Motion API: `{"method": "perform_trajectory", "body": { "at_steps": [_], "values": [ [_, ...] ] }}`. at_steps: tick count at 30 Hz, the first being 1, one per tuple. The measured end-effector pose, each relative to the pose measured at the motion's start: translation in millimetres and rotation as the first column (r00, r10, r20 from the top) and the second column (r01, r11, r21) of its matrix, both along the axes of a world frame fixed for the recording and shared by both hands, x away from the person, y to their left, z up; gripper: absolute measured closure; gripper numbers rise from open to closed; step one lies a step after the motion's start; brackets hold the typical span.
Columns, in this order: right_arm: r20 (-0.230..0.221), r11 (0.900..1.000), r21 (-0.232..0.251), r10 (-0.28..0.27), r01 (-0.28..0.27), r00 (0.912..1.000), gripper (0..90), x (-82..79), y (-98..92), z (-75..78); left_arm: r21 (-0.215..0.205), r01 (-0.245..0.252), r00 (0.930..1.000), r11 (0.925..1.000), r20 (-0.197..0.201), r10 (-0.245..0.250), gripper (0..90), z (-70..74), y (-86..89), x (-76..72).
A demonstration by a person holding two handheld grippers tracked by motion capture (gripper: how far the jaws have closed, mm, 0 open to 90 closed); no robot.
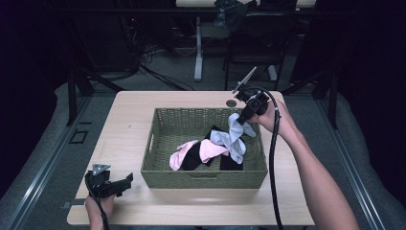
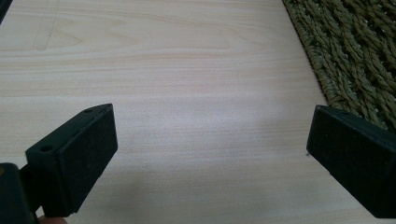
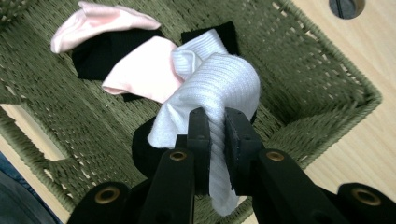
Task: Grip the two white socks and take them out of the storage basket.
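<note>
A green woven basket (image 1: 163,170) stands in the middle of the wooden table and holds pink socks (image 1: 210,149), black socks (image 1: 194,158) and a white ribbed sock (image 1: 234,136). My right gripper (image 1: 245,119) is over the basket's far right corner, shut on one end of the white sock (image 3: 219,86), which drapes down into the basket (image 3: 303,70). The pink socks (image 3: 140,70) lie beyond it on black ones (image 3: 100,53). My left gripper (image 1: 125,184) rests open on the table near the basket's front left corner; its jaws stand wide apart over bare wood, basket weave (image 2: 355,51) at the right.
A round cable hole (image 1: 231,103) sits in the table behind the basket. Table legs, chairs and cables stand on the dark floor beyond the far edge. Bare tabletop (image 1: 119,124) lies left of the basket and along the front edge.
</note>
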State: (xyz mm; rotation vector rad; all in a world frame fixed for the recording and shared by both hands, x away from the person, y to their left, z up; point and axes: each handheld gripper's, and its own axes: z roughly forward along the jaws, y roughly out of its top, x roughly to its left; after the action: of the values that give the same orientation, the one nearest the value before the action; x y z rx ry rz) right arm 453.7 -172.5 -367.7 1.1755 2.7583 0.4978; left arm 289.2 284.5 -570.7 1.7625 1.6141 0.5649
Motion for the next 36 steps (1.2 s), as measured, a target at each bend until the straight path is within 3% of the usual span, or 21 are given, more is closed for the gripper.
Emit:
{"method": "perform_trajectory", "body": {
  "at_steps": [24,36],
  "values": [
    [0.055,0.999,0.035,-0.019,0.018,0.9983,81.8,-1.5,-4.9,47.3,0.003,0.004,1.0000,1.0000,-0.004,-0.004,1.7,0.2,-1.1,0.5],
    [0.097,0.998,0.050,-0.030,0.025,0.9948,81.9,-4.5,-12.3,79.8,0.002,0.007,0.9999,1.0000,-0.012,-0.007,1.7,0.5,-0.3,0.7]
  ]
}}
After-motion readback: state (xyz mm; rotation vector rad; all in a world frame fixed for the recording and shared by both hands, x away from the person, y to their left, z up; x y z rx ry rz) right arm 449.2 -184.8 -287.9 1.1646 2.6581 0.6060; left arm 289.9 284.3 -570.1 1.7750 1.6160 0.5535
